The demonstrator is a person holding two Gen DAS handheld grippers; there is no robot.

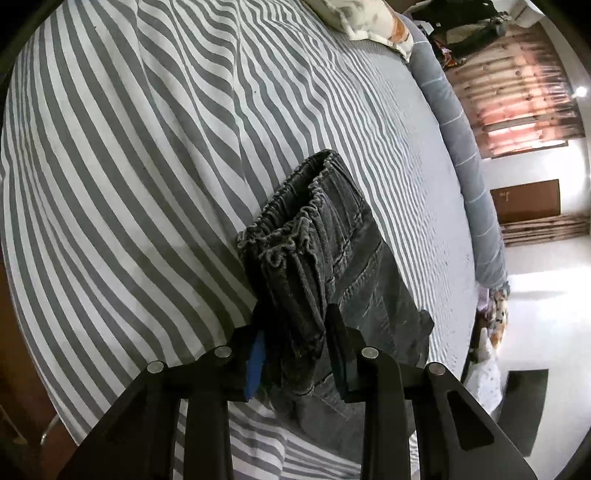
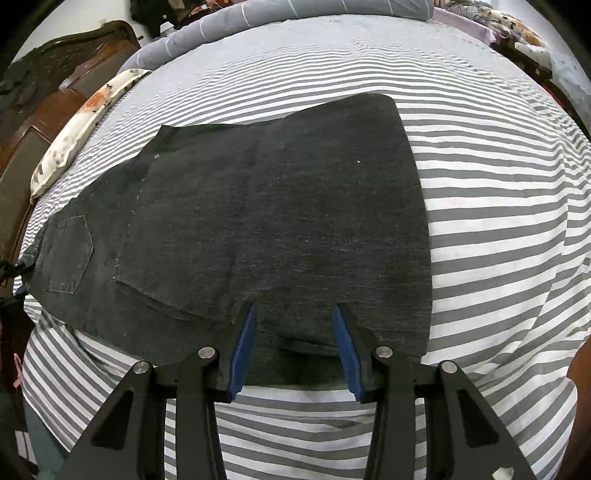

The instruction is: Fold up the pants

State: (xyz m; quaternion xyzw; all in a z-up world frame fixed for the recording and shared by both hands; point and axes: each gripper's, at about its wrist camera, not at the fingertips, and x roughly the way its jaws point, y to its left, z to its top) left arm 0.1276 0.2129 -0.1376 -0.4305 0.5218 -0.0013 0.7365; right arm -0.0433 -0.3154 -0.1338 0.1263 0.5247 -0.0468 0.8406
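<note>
Dark grey denim pants lie partly folded on a grey-and-white striped bedsheet. In the left wrist view my left gripper is shut on the bunched elastic waistband of the pants, which stands up off the sheet. In the right wrist view my right gripper is open, its blue-padded fingertips resting over the near edge of the flat folded legs. A back pocket shows at the left end.
A patterned pillow and a grey bolster lie at the far side of the bed. A dark wooden headboard stands at the left. In the left wrist view the bolster runs along the bed edge, with floor beyond.
</note>
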